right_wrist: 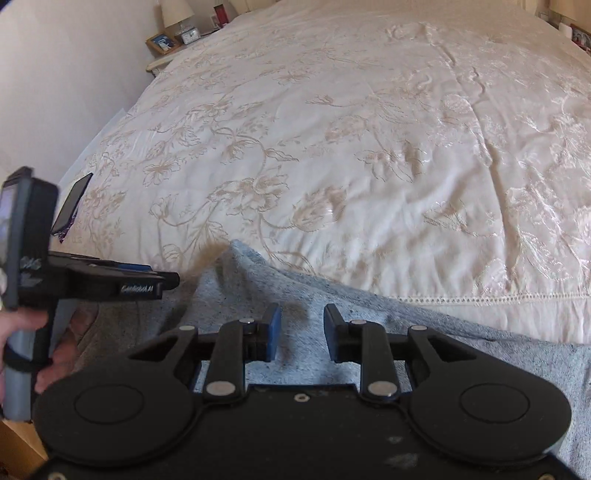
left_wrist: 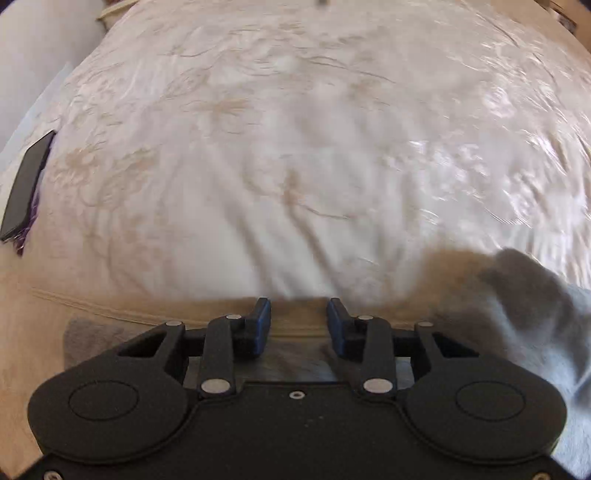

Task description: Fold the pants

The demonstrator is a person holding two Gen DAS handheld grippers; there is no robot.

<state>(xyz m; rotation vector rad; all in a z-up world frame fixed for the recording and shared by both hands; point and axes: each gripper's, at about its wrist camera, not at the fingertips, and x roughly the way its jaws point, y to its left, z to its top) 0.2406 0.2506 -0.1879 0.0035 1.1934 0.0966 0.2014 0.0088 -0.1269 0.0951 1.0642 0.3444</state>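
Note:
Grey heathered pants (right_wrist: 332,302) lie along the near edge of a bed with a cream floral bedspread (right_wrist: 332,147). In the left wrist view, which is blurred, the pants (left_wrist: 535,306) rise in a fold at the right and show under the fingers. My left gripper (left_wrist: 299,317) is open and empty, just above the bed's near edge; it also shows in the right wrist view (right_wrist: 162,282) at the left, held by a hand. My right gripper (right_wrist: 303,325) is open over the pants, holding nothing.
A dark phone (right_wrist: 72,203) lies at the bed's left edge, also in the left wrist view (left_wrist: 26,184). A nightstand with a lamp, clock and photo frame (right_wrist: 177,33) stands at the far left. A wall runs along the left.

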